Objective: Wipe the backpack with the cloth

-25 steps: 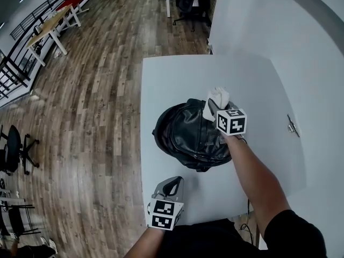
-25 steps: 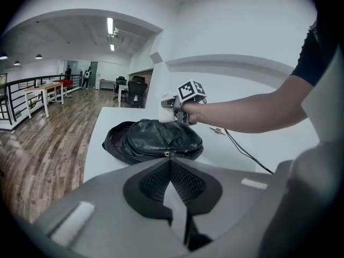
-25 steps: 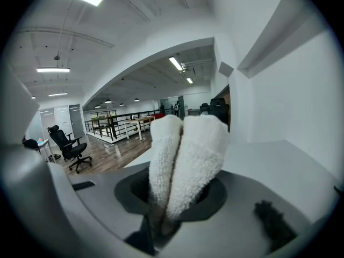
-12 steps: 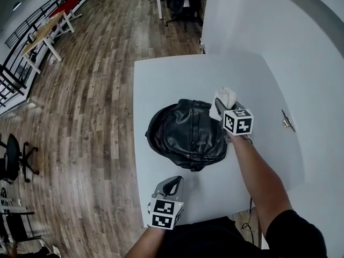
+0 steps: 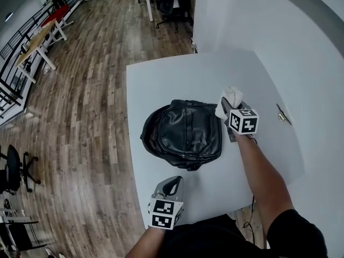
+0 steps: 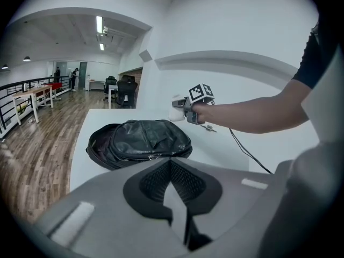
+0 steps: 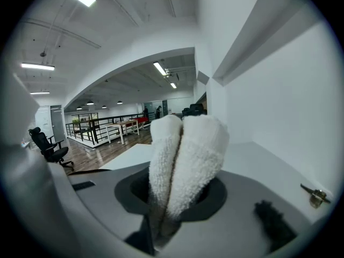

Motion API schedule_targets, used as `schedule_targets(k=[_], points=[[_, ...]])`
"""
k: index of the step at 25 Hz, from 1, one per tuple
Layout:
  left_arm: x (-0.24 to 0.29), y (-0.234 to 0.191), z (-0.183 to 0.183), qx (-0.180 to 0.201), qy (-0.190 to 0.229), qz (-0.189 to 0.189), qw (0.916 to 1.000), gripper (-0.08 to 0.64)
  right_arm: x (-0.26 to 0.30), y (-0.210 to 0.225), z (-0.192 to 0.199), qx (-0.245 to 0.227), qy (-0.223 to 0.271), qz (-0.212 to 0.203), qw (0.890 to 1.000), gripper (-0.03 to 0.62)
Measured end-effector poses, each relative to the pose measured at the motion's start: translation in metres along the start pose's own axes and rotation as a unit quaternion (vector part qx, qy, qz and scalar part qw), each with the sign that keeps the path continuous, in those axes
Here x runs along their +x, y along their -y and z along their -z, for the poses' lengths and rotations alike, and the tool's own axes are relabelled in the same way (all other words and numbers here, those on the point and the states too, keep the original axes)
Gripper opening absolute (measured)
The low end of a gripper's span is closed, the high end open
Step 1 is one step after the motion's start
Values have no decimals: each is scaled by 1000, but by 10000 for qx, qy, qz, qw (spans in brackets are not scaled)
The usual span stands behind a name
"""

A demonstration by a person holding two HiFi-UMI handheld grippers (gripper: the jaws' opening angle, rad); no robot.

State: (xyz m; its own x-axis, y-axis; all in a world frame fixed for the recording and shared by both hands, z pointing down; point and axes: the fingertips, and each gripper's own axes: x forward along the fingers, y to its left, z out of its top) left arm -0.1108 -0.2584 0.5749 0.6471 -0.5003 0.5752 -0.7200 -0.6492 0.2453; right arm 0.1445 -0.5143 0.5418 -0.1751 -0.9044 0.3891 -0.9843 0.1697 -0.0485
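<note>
1. Table (image 5: pixel 161 85): white, square. Stood on a wood floor (image 5: pixel 80 117), with its right edge toward a white wall.
2. Backpack (image 5: pixel 183 135): black, leather-look. Lay flat about mid-table, somewhat nearer the left edge than the right. Showed a dark open rim along its left side. Filled the middle ground of the left gripper view (image 6: pixel 140 141).
3. Cloth (image 5: pixel 230 98): white terry, folded into a thick double roll. Was pinched at its lower end and stood out past the jaw tips in the right gripper view (image 7: pixel 185 160). Sat just beside the backpack's far-right side; contact with it could not be told.
4. Right gripper (image 5: pixel 226 107): jaws clamped on the cloth. Was held over the table between the backpack and the right edge, marker cube uppermost.
5. Left gripper (image 5: pixel 172 186): jaws pressed together, nothing between them. Was held low at the near edge, toward the near-left corner, apart from the backpack and pointed at it.
6. Clip (image 5: pixel 284 114): small, metal. Lay near the right edge, well apart from the backpack.
7. Cable (image 6: pixel 244 152): dark, thin. Trailed down from the right gripper toward the near edge.
8. Chairs (image 5: pixel 166 4): dark office type. Stood on the floor beyond the far edge.
</note>
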Motion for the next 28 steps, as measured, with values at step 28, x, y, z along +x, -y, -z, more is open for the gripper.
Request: schedule_targets(k=[28], points=[[-29, -27, 3, -590, 256, -105, 9979, 8, -2, -109, 1, -33, 32, -670, 9977, 98]])
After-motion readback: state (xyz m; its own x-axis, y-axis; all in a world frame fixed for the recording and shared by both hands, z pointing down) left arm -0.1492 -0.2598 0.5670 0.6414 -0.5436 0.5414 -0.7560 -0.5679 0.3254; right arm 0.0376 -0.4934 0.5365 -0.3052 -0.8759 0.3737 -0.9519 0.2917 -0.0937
